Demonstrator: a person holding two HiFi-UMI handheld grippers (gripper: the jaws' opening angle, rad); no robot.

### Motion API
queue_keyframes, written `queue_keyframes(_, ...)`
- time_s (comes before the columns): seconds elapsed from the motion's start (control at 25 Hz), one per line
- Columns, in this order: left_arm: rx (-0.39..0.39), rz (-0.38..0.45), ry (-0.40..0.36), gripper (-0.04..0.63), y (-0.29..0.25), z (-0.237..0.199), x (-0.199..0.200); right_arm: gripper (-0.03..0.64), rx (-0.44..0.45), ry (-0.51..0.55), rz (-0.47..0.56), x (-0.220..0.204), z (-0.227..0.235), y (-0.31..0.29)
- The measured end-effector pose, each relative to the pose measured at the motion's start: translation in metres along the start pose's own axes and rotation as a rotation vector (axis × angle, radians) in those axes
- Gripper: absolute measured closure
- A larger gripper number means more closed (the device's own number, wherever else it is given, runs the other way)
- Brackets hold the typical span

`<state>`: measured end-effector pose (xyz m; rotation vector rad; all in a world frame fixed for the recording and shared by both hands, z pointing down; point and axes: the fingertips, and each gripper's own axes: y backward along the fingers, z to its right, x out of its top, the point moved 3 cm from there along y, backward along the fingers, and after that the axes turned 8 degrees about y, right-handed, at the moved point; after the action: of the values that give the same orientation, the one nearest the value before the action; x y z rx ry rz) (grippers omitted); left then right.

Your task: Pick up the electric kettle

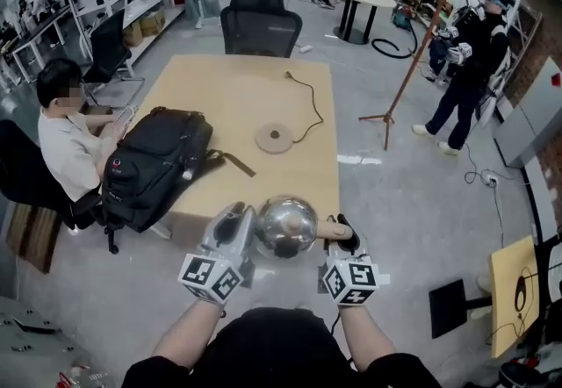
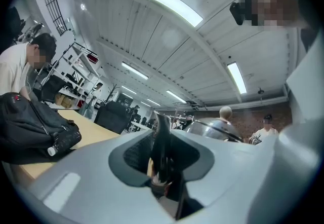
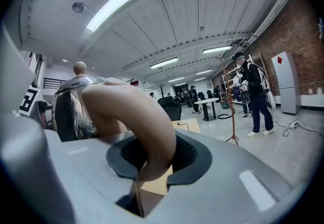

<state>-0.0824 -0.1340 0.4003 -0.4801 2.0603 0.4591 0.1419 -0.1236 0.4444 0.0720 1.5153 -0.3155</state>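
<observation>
Electric kettle [image 1: 284,225] aloft over the table's [image 1: 219,88] near edge, off its base [image 1: 274,138].
We are clamping its handle [image 3: 136,116] in the right gripper [image 1: 339,232], its left side in the left gripper [image 1: 241,228]; keep both level.

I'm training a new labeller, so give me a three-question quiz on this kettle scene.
1. True or false: the right gripper is shut on the handle of the kettle.
2. What lies on the table beside the seated person? A backpack, B box, C laptop.
3. Fill in: the kettle is lifted ____ its round base.
Key: 1 true; 2 A; 3 off.
</observation>
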Motion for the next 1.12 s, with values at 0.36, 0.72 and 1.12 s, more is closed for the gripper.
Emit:
queue_keyframes(0.36,0.043,0.036,0.009,0.515,-0.004,0.022,-0.012,0.528,0.037,0.008,0.008,0.004,0.024,0.004)
queue_keyframes(0.72,0.057,0.067,-0.014,0.515,-0.018,0.039,-0.014,0.529,0.071,0.013,0.020,0.013,0.045,0.002)
queue_keyframes(1.12,0.075,0.087,-0.015,0.517,-0.019,0.037,-0.015,0.529,0.095,0.028,0.034,0.016,0.047,-0.008)
